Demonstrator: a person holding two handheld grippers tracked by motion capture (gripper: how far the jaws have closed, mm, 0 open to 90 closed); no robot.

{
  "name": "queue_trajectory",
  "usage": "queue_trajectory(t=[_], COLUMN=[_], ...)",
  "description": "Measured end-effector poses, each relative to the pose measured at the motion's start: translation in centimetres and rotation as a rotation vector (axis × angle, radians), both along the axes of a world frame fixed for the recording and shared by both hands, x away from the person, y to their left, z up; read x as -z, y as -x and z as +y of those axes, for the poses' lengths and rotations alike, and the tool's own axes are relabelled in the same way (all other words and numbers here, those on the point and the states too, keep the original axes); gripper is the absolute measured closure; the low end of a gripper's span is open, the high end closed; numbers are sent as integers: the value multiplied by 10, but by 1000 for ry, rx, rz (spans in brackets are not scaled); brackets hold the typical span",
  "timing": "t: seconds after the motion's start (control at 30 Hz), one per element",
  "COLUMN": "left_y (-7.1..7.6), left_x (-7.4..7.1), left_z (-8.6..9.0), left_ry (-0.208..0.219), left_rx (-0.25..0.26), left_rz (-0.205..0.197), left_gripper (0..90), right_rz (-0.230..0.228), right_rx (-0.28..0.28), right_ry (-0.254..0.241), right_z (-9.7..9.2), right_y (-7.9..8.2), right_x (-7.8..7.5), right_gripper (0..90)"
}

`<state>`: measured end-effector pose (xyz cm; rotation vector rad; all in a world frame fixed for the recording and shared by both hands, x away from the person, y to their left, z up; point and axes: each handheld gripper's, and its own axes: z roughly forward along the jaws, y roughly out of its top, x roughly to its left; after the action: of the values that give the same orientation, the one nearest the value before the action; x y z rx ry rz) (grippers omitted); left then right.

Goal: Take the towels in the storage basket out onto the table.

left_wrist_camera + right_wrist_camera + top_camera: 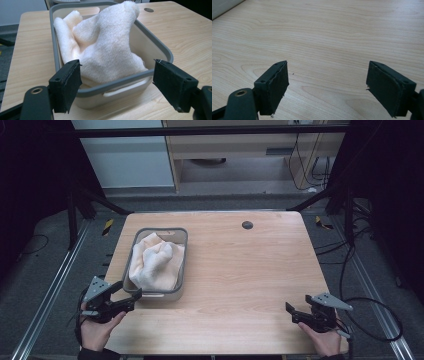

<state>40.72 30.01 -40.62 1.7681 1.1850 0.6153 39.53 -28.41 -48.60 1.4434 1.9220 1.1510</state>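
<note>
Both grippers stand wide open: left gripper (131,299) at the basket's (181,265) six-o'clock rim, ready to reach for the towel (155,260) inside; right gripper (292,312) waits at five o'clock.

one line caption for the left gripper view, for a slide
Open left gripper facing the near end of a grey-rimmed bin holding a crumpled cream towel.

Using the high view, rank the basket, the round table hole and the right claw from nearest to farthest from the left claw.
1. Basket, right at the left claw, holding a towel.
2. Right claw, across the table's near edge.
3. Round hole, far side, toward the right.
</note>
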Motion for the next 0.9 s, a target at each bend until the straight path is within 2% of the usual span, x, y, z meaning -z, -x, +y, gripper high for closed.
queue_trajectory(t=[0.5, 0.77, 0.9], left_y=[-18, -30, -37], left_x=[-13, -15, -12], left_z=[-8, -12, -17], left_ry=[-3, -16, -35], left_rx=[1, 2, 6], left_rz=[-4, 21, 40], left_gripper=[215, 211, 211], right_rz=[-3, 3, 4], right_rx=[-11, -10, -11], right_ry=[8, 4, 5], right_z=[1, 1, 1], right_y=[-1, -1, -1], right_x=[1, 1, 1], right_gripper=[184, 188, 188])
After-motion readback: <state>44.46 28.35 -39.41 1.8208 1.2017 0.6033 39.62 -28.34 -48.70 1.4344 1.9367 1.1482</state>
